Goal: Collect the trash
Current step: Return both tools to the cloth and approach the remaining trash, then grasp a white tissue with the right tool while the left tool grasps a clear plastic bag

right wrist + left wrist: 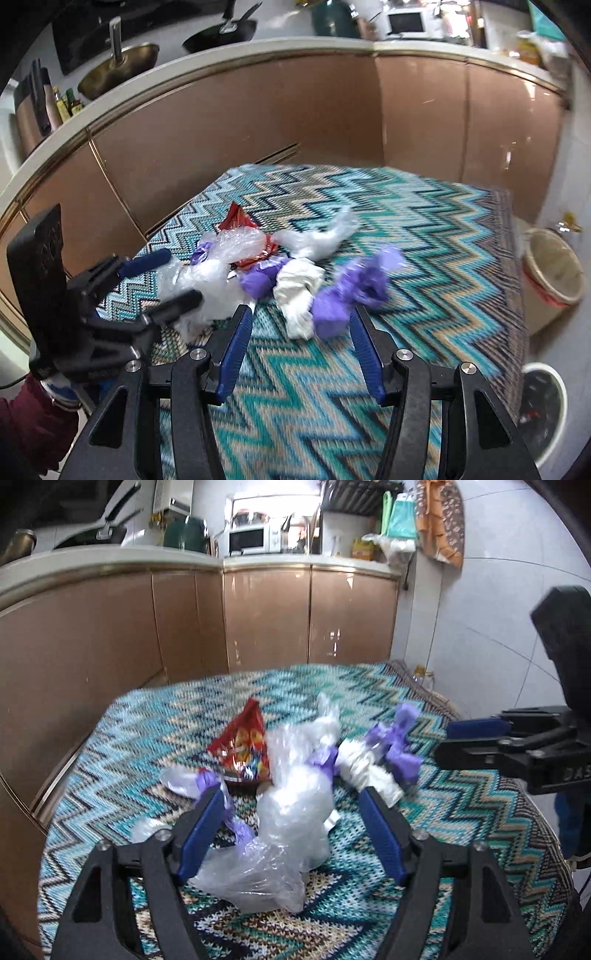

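Clear plastic bag (284,812) lying between parted, untouching blue pads of left hand-held gripper (295,805), long axis away from camera, on zigzag-clothed surface (461,830); right hand-held gripper (301,317) half open, empty, just short of purple wad (332,306).

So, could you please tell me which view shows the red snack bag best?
The left wrist view: there the red snack bag stands up facing the camera, its printed front mostly clear behind the clear plastic. In the right wrist view only red scraps show, mostly covered by crumpled plastic.
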A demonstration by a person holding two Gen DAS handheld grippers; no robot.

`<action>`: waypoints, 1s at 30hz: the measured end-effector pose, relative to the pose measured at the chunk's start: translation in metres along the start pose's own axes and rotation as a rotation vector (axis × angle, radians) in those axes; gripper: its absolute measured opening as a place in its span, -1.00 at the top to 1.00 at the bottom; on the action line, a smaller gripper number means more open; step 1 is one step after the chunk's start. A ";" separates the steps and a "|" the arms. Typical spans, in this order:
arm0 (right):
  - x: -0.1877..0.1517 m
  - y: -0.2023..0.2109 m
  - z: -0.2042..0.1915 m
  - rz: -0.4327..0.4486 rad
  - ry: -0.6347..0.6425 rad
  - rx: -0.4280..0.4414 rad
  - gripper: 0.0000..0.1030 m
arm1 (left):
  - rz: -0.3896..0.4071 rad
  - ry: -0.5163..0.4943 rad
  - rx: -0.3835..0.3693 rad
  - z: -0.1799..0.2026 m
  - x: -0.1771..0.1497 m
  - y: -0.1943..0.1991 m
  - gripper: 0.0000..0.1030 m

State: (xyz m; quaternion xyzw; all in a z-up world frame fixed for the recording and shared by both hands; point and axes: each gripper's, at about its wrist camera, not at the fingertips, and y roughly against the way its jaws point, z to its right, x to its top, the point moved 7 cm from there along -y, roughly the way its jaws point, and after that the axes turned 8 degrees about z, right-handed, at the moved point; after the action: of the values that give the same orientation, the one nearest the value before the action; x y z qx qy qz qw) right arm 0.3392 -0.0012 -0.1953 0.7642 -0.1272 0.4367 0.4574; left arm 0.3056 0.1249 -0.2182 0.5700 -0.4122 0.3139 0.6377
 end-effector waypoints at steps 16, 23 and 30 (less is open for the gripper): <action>0.002 -0.085 -0.009 -0.116 0.063 0.049 0.01 | -0.043 0.133 -0.089 -0.009 -0.011 -0.006 0.40; 0.009 -0.088 -0.020 -0.121 0.110 0.052 0.12 | 0.005 0.158 -0.091 -0.012 0.002 0.018 0.41; -0.001 -0.090 -0.022 -0.145 0.118 0.065 0.64 | 0.040 0.180 -0.083 -0.018 0.009 0.044 0.42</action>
State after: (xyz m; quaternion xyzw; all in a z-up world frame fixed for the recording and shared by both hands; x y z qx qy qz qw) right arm 0.3801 0.0661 -0.2447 0.7588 -0.0300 0.4504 0.4695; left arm 0.2741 0.1486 -0.1896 0.5044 -0.3771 0.3592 0.6887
